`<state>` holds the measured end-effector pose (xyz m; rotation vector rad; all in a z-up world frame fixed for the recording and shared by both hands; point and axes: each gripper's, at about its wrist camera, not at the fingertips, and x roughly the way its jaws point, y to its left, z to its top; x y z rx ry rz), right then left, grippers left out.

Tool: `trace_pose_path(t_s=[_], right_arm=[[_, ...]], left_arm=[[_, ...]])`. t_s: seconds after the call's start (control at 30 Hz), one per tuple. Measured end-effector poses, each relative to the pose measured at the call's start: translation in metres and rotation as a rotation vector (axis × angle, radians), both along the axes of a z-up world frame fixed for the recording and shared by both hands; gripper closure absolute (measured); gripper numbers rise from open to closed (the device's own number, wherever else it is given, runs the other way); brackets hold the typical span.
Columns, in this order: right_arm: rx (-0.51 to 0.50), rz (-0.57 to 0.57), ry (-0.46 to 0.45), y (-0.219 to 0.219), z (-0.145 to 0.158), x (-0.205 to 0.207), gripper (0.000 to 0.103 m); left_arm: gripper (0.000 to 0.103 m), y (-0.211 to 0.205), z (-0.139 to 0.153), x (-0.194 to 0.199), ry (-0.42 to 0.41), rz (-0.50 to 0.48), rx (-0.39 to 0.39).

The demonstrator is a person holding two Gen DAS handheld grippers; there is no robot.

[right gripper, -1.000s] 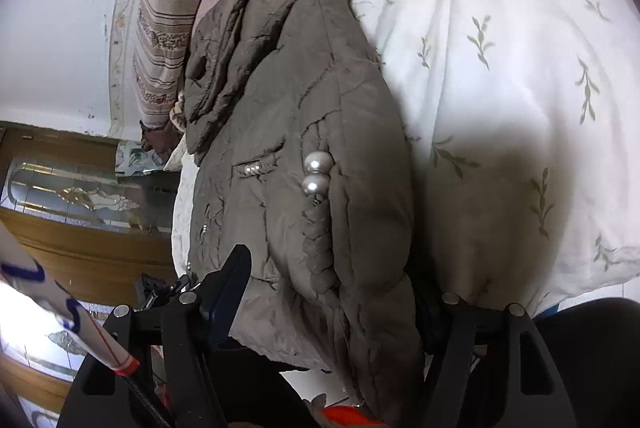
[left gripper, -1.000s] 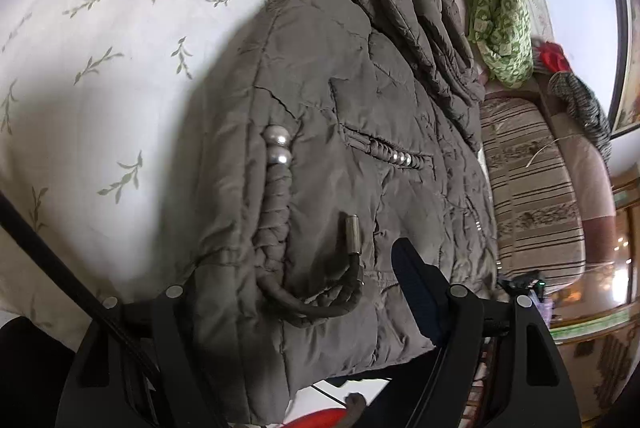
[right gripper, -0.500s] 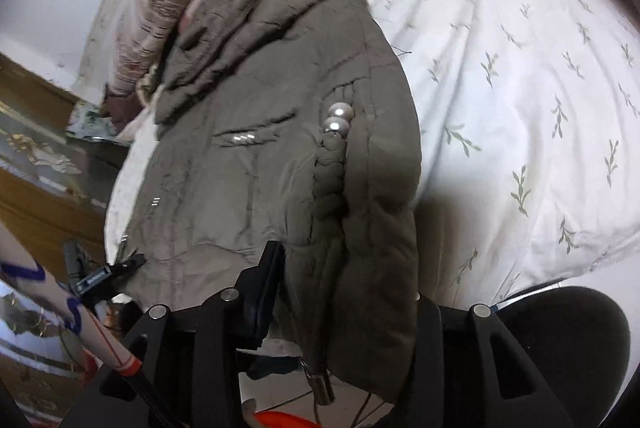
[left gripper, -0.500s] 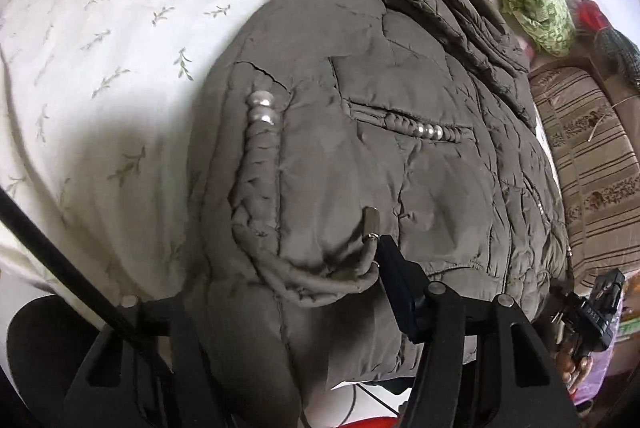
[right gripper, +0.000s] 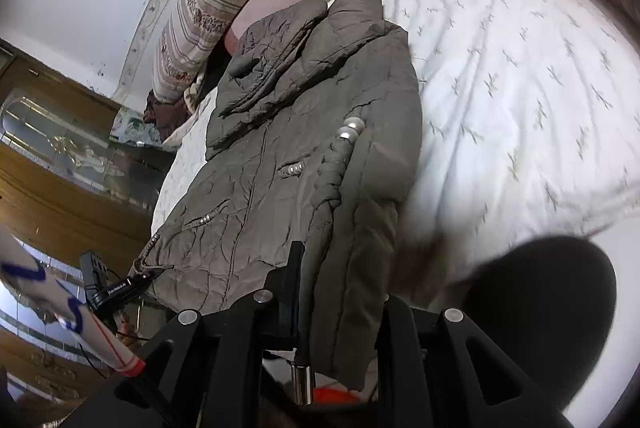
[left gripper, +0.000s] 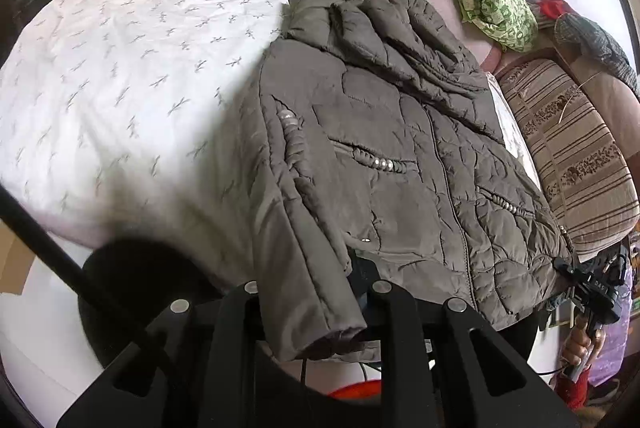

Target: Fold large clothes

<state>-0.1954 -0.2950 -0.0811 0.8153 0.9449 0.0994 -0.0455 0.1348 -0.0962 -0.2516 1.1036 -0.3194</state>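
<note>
While each pair of tongs sits at the bottom centre of its own frame, both have a strip of the jacket's near edge running down between their two black fingers. The left tongs (left gripper: 312, 292) are closed on a sleeve (left gripper: 304, 268) that hangs past them toward the bottom of the frame, its cuff drooping below the finger mounts. The right tongs (right gripper: 340, 292) likewise pinch a folded sleeve edge (right gripper: 356, 268), with a drawcord's metal tip (right gripper: 301, 384) dangling just under them at lower centre.

The jacket (left gripper: 400, 148) is an olive, quilted, padded one. It lies front up on the bed, filling the middle of the left frame, collar toward the top and hem toward the lower right. A braided trim with two silver beads (right gripper: 351, 129) runs along the sleeve just above the right tongs. Beaded pocket openings (left gripper: 380, 162) show at centre.

The jacket lies on a white sheet (left gripper: 120, 76) printed with small leaf sprigs, which takes up the left half of the left frame. Striped pillows (left gripper: 572, 156) lie along the right edge, touching the jacket's far side, and a green patterned cloth (left gripper: 492, 4) sits at upper right.
</note>
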Motion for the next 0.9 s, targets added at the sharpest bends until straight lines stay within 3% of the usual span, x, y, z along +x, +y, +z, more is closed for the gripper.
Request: trace_pose_path(t_s=[0.13, 0.27, 0.33, 0.47, 0.63, 0.9], right_arm=[[-0.023, 0.009, 0.004, -0.001, 0.016, 0.002, 0.087], [-0.055, 0.023, -0.095, -0.005, 0.06, 0.033, 0.087], [-0.079, 0.026, -0.147, -0.008, 0.082, 0.052, 0.086], [-0.117, -0.016, -0.204, -0.019, 0.115, 0.106, 0.086], [-0.115, -0.079, -0.201, -0.042, 0.133, 0.183, 0.086], [-0.223, -0.151, -0.128, -0.078, 0.13, 0.303, 0.086]], left_arm=[[0.085, 0.0, 0.016, 0.015, -0.024, 0.033, -0.06], [0.084, 0.005, 0.056, 0.042, -0.114, 0.067, -0.186], [0.084, 0.004, 0.076, 0.066, -0.155, 0.089, -0.212], [0.084, -0.017, 0.105, 0.122, -0.224, 0.128, -0.123], [0.084, -0.047, 0.122, 0.216, -0.236, 0.171, 0.017], [0.084, -0.069, 0.106, 0.366, -0.113, 0.294, 0.027]])
